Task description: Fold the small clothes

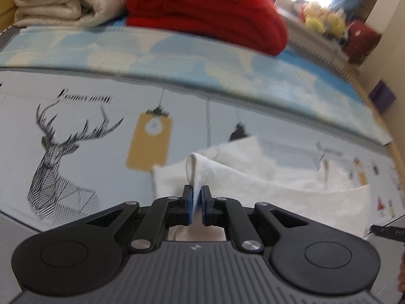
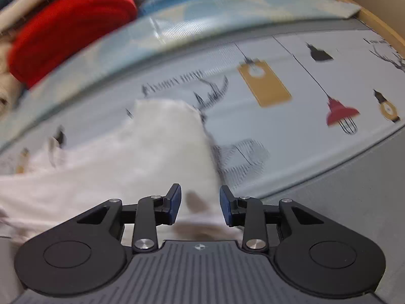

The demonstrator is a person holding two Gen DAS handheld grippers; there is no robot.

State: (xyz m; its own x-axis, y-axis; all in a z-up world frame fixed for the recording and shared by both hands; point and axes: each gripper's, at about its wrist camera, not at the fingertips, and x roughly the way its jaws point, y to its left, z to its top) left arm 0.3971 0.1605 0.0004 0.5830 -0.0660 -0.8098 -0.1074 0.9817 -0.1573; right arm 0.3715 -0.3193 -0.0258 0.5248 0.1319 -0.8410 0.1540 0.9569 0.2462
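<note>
Left hand-held gripper (image 1: 197, 202) angled down, pinching white garment (image 1: 253, 177); right hand-held gripper (image 2: 200, 202) spread above it

White garment (image 1: 265, 177), red blanket (image 1: 202, 12), cream blanket (image 1: 63, 0), pale-blue deer-and-lamp-print sheet (image 1: 101, 131).

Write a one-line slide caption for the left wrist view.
Left gripper shut on a white cloth over a printed sheet; red blanket behind.

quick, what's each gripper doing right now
Left gripper: shut on a fold of the white garment.
Right gripper: open above the garment, gripping nothing.
</note>
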